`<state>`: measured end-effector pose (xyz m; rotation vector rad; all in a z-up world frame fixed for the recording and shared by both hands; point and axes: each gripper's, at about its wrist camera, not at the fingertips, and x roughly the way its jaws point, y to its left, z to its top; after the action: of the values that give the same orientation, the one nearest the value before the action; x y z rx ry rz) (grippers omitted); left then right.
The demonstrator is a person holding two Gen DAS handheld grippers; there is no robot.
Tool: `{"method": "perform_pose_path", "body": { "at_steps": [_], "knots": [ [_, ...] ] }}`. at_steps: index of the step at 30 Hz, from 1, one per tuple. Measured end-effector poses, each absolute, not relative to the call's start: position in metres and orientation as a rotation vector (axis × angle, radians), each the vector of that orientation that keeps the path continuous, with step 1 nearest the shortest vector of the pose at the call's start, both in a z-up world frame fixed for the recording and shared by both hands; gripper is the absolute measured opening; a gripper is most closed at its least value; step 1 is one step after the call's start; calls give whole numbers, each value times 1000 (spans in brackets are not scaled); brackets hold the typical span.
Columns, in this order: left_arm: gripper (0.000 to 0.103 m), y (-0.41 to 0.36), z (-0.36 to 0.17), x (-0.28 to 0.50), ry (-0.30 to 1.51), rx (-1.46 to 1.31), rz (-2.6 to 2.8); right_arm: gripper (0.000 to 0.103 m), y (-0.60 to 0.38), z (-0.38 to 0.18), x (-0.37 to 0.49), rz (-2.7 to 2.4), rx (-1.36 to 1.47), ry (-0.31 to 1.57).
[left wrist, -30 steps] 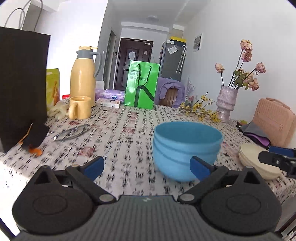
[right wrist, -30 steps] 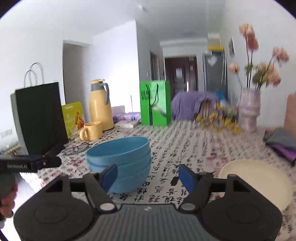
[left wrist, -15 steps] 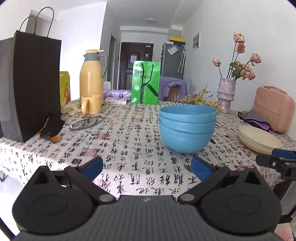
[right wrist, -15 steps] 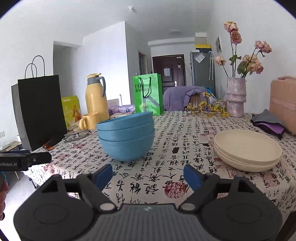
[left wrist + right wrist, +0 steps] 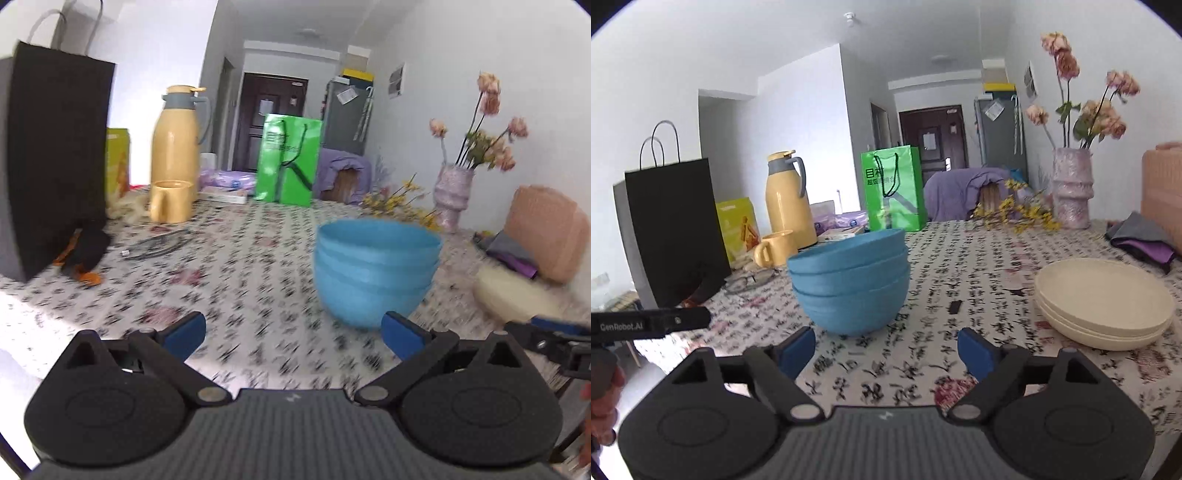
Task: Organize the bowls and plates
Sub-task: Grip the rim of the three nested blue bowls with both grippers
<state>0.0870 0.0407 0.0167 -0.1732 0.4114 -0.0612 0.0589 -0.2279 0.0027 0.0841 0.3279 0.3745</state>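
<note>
Your stacked blue bowls (image 5: 849, 280) look like matt plastic, smooth, with only a dull sheen. To their right, the cream plates (image 5: 1104, 306) have the same matt, smooth finish. A printed cloth (image 5: 960, 280) covers the counter, soft and unglossy. At the far left, the yellow thermos jug (image 5: 788, 206) is glossy, with a grey plastic top; the yellow mug (image 5: 775, 248) beside it shines faintly. The black bag (image 5: 672, 229) is matt paper, the green bag (image 5: 894, 188) glossier paper. The far right vase (image 5: 1071, 188) looks rough and bumpy. Your right gripper (image 5: 886, 350) has matt black plastic arms, blue pads and a ribbed grey body.
</note>
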Motion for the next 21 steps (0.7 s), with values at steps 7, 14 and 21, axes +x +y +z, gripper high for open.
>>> {"method": "perform_pose_path", "body": {
  "at_steps": [7,14,21],
  "knots": [
    [103,51,43,171,480,-364,-142,84,-241,30,146,458,369,458],
    [103,50,21,257,670,-458,-218,82,-244,15,232,437,525,636],
    [103,48,-9,295,845,-538,-247,79,-250,-20,271,516,706,761]
  ]
}}
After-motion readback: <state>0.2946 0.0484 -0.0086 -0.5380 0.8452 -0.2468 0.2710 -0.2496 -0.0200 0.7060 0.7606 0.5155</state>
